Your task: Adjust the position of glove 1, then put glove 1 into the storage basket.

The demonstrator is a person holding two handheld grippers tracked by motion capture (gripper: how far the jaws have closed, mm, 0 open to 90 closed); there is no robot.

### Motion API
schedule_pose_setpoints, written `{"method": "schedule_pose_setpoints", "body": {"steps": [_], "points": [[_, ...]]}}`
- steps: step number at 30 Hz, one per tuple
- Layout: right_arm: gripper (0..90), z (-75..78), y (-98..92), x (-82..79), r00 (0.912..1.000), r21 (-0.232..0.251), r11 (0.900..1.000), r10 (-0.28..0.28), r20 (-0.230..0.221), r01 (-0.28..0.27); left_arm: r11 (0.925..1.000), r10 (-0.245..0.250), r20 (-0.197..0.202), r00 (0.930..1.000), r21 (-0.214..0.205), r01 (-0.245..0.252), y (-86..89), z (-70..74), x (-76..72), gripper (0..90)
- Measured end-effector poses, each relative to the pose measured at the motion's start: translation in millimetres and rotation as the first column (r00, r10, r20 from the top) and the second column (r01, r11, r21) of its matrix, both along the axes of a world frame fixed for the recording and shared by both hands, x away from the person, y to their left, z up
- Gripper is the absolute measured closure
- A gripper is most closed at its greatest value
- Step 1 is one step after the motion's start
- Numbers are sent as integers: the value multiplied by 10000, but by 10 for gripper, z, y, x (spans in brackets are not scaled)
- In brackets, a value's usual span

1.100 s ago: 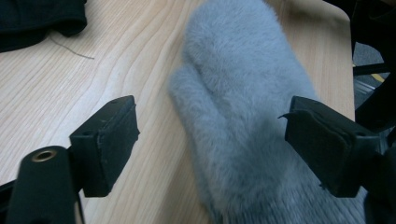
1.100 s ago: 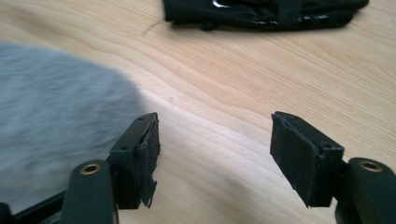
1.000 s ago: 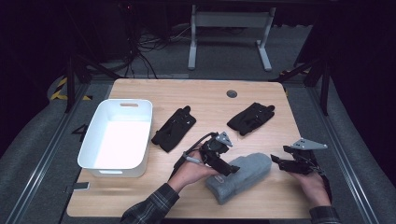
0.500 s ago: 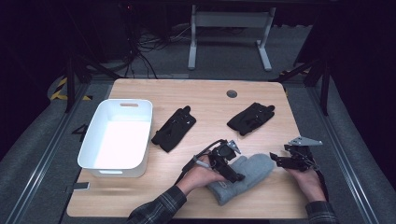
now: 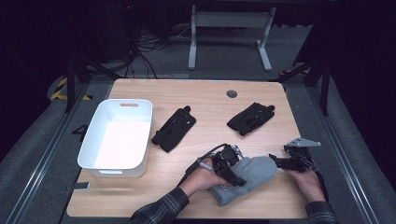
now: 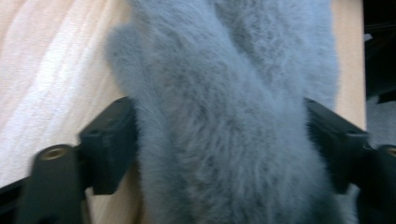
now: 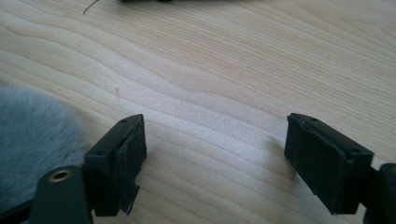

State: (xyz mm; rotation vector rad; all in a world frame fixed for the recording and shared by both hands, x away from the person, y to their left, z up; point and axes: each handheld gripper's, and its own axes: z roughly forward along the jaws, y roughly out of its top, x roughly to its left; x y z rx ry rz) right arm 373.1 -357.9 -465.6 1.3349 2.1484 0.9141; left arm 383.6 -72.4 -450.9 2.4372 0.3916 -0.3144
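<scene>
A fuzzy grey mitten (image 5: 247, 179) lies on the near part of the pale wooden table (image 5: 210, 100), between the person's two hands. Its pile is thick and soft, with a rounded fingertip end towards the right and a cuff end near the front edge.

The left gripper (image 5: 229, 167) sits over the mitten's middle. In the left gripper view its two black, blocky jaws stand on either side of the grey fleece (image 6: 224, 121), and the pile bulges out over both pads (the fur hides the contact line itself). The jaws have just been closing with the mitten between them, and they look pressed into its sides.

The right gripper (image 5: 286, 162) rests just beside the mitten's rounded end, its grey three-cornered plate on top. In the right gripper view its jaws stand wide apart over bare wood grain, with nothing between them; they have just been opening. The mitten's fluffy edge (image 7: 32, 140) shows beside the jaw at the left of that view.

Further back lie two black gloves, flat and matte, one (image 5: 173, 128) near the centre and one (image 5: 251, 117) to the right. A smooth white plastic bin (image 5: 93, 140) with rounded corners stands at the left.
</scene>
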Motion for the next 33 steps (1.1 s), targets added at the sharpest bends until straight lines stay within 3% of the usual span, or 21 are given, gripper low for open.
{"method": "schedule_pose_setpoints", "body": {"steps": [9, 15, 27, 33], "points": [[157, -21, 1, 7, 9999, 54, 10000, -51, 106, 50, 9998, -178, -744, 9971, 91, 185, -21, 9, -6, 490], [154, -23, 3, 10, 9999, 51, 10000, -80, 112, 80, 9996, -261, -718, 9971, 78, 267, -12, 45, -23, 628], [154, -21, 1, 11, 9999, 49, 9999, -96, 102, 96, 9993, -276, -729, 9970, -280, 257, 48, 141, -45, 676], [154, -21, 1, 11, 9999, 56, 9999, -109, 100, 108, 9995, -171, -427, 9989, -291, 159, 126, 262, -55, 675]]}}
